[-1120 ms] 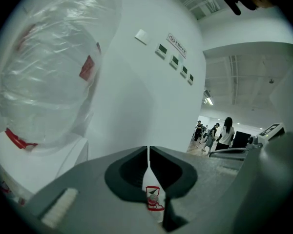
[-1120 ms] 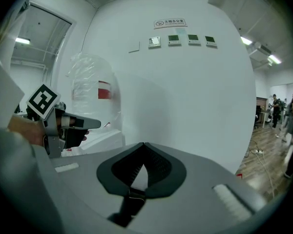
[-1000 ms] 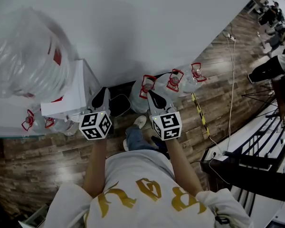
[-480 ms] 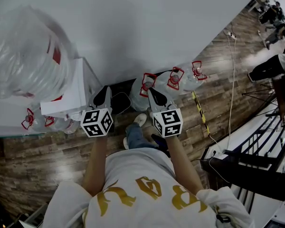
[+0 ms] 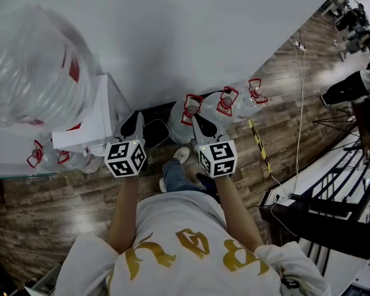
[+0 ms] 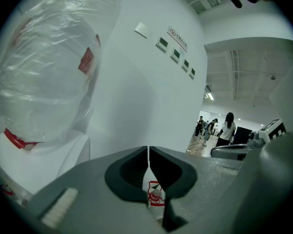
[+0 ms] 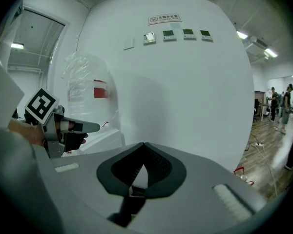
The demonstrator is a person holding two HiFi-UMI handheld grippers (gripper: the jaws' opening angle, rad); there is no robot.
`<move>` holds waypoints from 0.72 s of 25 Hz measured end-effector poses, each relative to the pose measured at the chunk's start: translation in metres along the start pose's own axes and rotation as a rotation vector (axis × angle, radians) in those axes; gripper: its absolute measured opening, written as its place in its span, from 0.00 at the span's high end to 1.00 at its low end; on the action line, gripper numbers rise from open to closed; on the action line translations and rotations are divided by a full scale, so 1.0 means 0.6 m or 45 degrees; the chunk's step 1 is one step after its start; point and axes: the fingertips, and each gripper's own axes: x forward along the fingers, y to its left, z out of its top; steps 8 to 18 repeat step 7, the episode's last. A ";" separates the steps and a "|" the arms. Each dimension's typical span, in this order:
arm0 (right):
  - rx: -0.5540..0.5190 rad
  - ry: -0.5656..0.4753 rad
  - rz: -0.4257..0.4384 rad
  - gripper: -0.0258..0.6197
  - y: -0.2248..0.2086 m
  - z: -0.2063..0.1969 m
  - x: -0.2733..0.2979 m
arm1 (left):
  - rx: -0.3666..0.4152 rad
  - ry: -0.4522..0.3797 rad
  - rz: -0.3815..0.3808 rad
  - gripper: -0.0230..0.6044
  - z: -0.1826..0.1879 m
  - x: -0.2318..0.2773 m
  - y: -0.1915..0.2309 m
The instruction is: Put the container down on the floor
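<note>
Container [image 5: 179, 131]: clear water jug with red handle, standing on the wooden floor [image 5: 61, 208] against the white wall [image 5: 191, 36]. Left gripper [image 5: 135, 117] and right gripper [image 5: 197, 121] are above it, jaws closed, empty. Wall signs [image 7: 164, 18] are illegible.

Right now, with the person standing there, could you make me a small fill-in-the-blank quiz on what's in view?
The left gripper and the right gripper both have their jaws ____, holding nothing.
The water bottles by the wall have ____ handles.
The big bottle on the left is wrapped in clear ____.
The floor is laid with ____ planks.
Missing words: shut; red; plastic; wooden.
</note>
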 end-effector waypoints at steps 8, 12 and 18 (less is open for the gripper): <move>-0.001 0.008 0.001 0.92 0.006 -0.006 -0.005 | 0.000 0.001 0.004 0.96 -0.001 -0.003 0.002; -0.001 0.008 0.001 0.92 0.006 -0.006 -0.005 | 0.000 0.001 0.004 0.96 -0.001 -0.003 0.002; -0.001 0.008 0.001 0.92 0.006 -0.006 -0.005 | 0.000 0.001 0.004 0.96 -0.001 -0.003 0.002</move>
